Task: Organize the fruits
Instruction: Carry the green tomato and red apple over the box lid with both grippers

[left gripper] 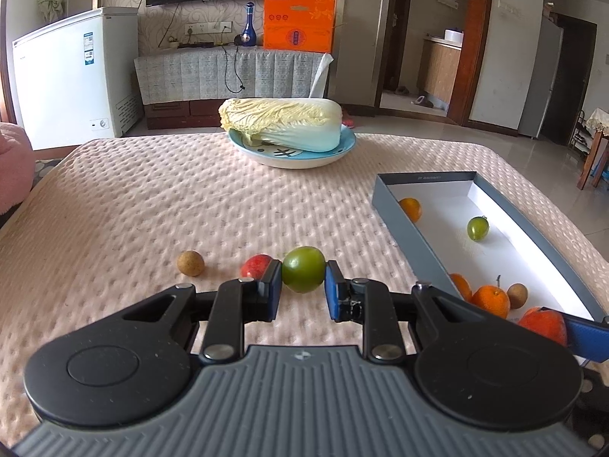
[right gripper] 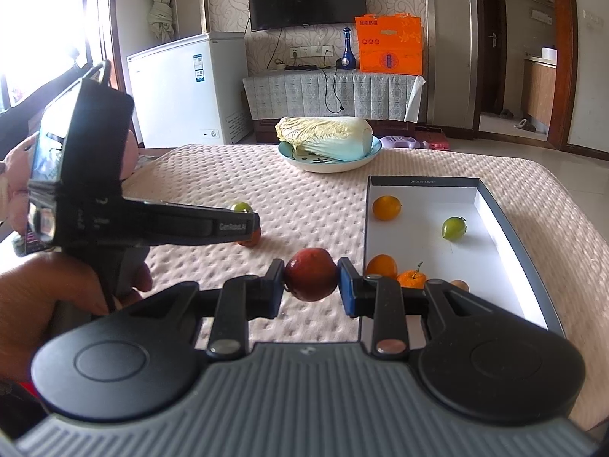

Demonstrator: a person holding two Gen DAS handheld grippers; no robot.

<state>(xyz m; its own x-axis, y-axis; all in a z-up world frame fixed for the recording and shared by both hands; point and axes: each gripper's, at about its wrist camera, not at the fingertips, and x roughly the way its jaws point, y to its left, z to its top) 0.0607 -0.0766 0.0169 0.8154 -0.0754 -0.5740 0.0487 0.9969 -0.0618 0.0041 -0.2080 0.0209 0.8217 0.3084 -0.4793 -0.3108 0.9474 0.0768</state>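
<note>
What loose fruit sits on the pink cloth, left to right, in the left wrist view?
Small round brown fruit → red fruit → round green fruit clamped in the left gripper jaws.

**Left wrist view: green fruit clamped between the fingers**

Left gripper [left gripper: 303, 285] has both blue fingers [left gripper: 275, 283] pressed on a round green fruit [left gripper: 303, 274], one pad each side. Red fruit [left gripper: 257, 266] sits just behind the left finger, partly hidden. Small brown round fruit [left gripper: 190, 263] lies further left on the pink quilted worktop [left gripper: 133, 209], apart from the rest. Grey box [left gripper: 396, 224] with white inside at right: orange [left gripper: 411, 208] near the far end, small green fruit [left gripper: 477, 228] mid-box, two oranges [left gripper: 491, 300] and a brown fruit [left gripper: 517, 295] at the near end. Right gripper's blue finger [left gripper: 586, 337] enters bottom right, touching a red-orange fruit [left gripper: 544, 325]. Napa cabbage [left gripper: 281, 123] on a blue plate [left gripper: 304, 158] at the far edge.
</note>
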